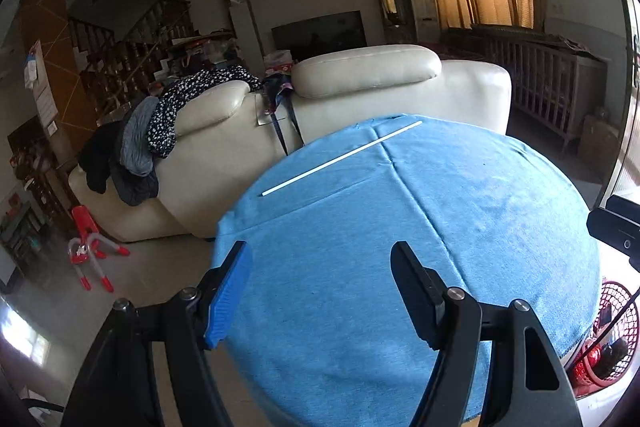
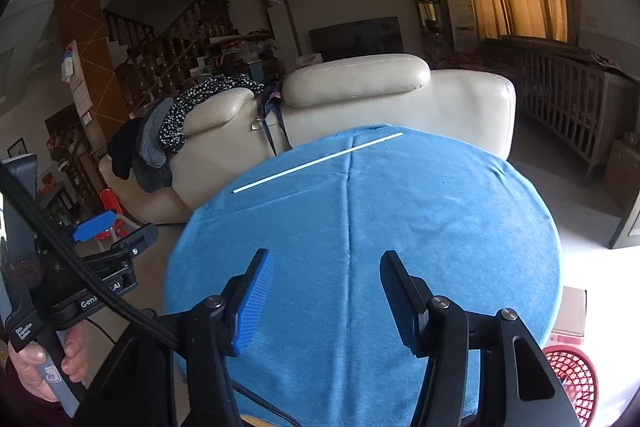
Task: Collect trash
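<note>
Both hand-held grippers, left (image 1: 320,291) and right (image 2: 326,297), released (nothing held); white stick (image 2: 318,162) lies crosswise at the bench's (image 2: 440,227) far edge.

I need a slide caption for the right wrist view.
Open right gripper above blue tablecloth; white stick lies at far edge.
</note>
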